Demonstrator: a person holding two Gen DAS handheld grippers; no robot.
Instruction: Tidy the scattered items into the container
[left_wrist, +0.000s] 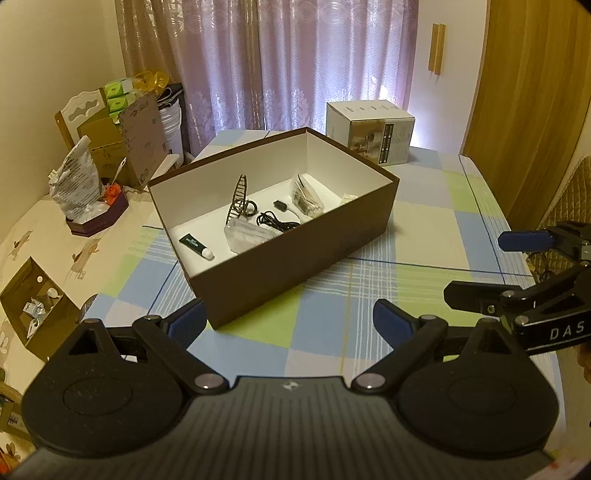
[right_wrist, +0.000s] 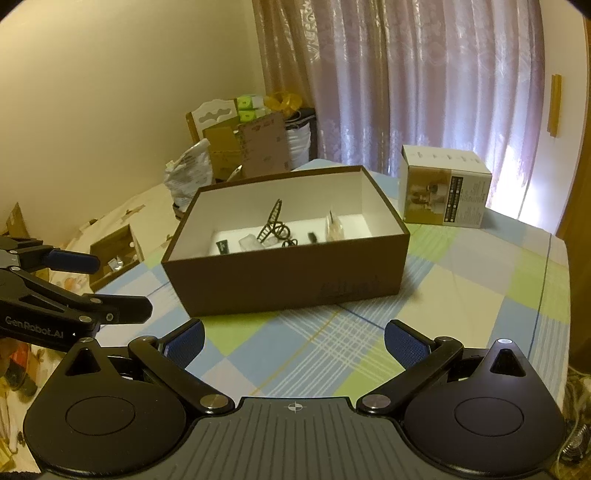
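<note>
Nearest the box (left_wrist: 273, 236): left gripper (left_wrist: 290, 321), jaws spread wide, nothing between the blue pads (left_wrist: 393, 325), hovering over the checked tablecloth (left_wrist: 325, 306) just short of the box's near corner. Right of the box, low over the cloth: right gripper (right_wrist: 293, 341), jaws likewise apart and empty, facing the box's long brown side. Seen from the left wrist, the right gripper's fingers (left_wrist: 524, 240) reaching in from the right of the box; seen from the right wrist, the left gripper's fingers (right_wrist: 74, 260) reaching in from the left of it. On the cloth around the box, none of the small items in sight. Inside the box, on its white floor: a dark green tube (left_wrist: 195, 247) with a white cap near the left wall, a clear plastic packet (left_wrist: 247, 236) beside it toward the middle, a ladder-shaped black clip (left_wrist: 238, 199) standing tilted behind the packet, a coiled black cable (left_wrist: 275, 218) with a small plug next to that, a shiny foil packet (left_wrist: 306, 197) leaning toward the right wall. Behind the box, near its far right corner but apart from it: a white printed carton (left_wrist: 369, 131). Left of the box, off the cloth: a small open cardboard box (left_wrist: 37, 306), a crinkled plastic bag (left_wrist: 75, 181), stacked cartons. Farthest behind the box: pink curtains (left_wrist: 295, 62).
</note>
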